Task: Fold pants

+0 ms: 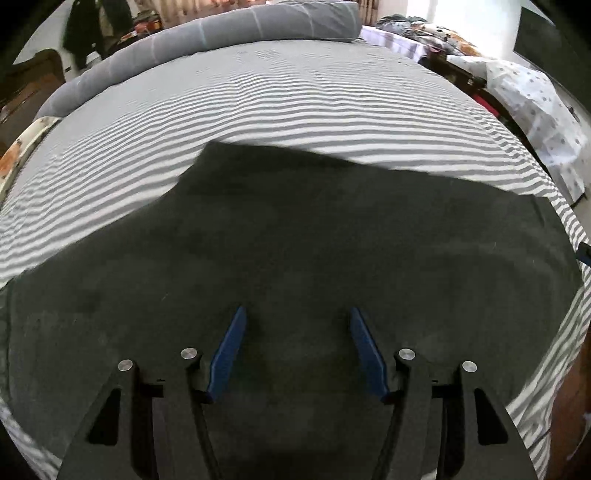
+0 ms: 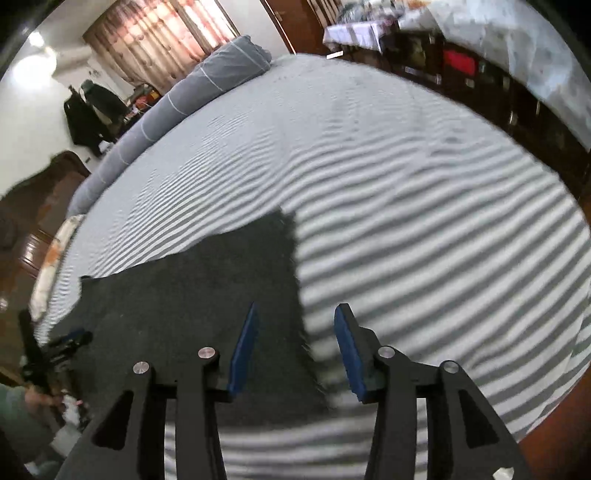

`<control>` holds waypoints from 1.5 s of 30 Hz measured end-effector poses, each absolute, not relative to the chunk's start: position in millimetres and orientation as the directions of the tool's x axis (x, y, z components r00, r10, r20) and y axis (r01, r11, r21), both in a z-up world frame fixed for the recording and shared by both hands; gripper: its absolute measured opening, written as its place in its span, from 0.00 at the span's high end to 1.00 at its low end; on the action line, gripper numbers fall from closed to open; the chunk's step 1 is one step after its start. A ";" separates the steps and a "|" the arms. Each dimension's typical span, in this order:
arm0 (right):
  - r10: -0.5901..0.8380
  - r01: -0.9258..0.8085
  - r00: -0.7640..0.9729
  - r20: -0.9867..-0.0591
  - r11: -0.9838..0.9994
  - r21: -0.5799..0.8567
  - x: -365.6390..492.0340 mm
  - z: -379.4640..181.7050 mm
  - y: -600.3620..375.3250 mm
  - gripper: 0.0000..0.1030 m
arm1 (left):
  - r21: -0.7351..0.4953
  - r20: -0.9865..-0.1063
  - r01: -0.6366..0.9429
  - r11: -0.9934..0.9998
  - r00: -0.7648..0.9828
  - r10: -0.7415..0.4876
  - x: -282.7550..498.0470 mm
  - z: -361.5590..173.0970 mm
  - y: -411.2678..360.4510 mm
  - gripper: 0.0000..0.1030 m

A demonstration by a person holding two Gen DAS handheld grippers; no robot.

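Blue-padded left gripper (image 1: pixel 297 314) is hovering wide open over the flat dark grey pants (image 1: pixel 295 240); our right gripper (image 2: pixel 295 310) — equally open — is straddling their right edge.

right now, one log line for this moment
pants flat on bed | left gripper open over pants | right gripper open at pants edge

You've got a striped bedsheet (image 1: pixel 295 99) everywhere, a rolled grey quilt (image 1: pixel 229 33) up around 11 o'clock, curtains (image 2: pixel 159 40) behind it.
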State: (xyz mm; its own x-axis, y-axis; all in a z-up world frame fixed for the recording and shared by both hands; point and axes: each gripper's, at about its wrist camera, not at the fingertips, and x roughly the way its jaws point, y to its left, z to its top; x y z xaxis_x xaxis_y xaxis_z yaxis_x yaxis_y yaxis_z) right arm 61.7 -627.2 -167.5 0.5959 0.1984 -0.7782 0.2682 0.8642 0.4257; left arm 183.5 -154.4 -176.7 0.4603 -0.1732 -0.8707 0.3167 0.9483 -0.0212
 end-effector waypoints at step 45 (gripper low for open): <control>0.541 -0.097 0.530 -0.652 0.803 0.588 161.2 -113.9 -266.5 0.94 | -0.387 -0.820 0.007 0.922 0.455 -0.347 110.0 -132.4 75.6 0.37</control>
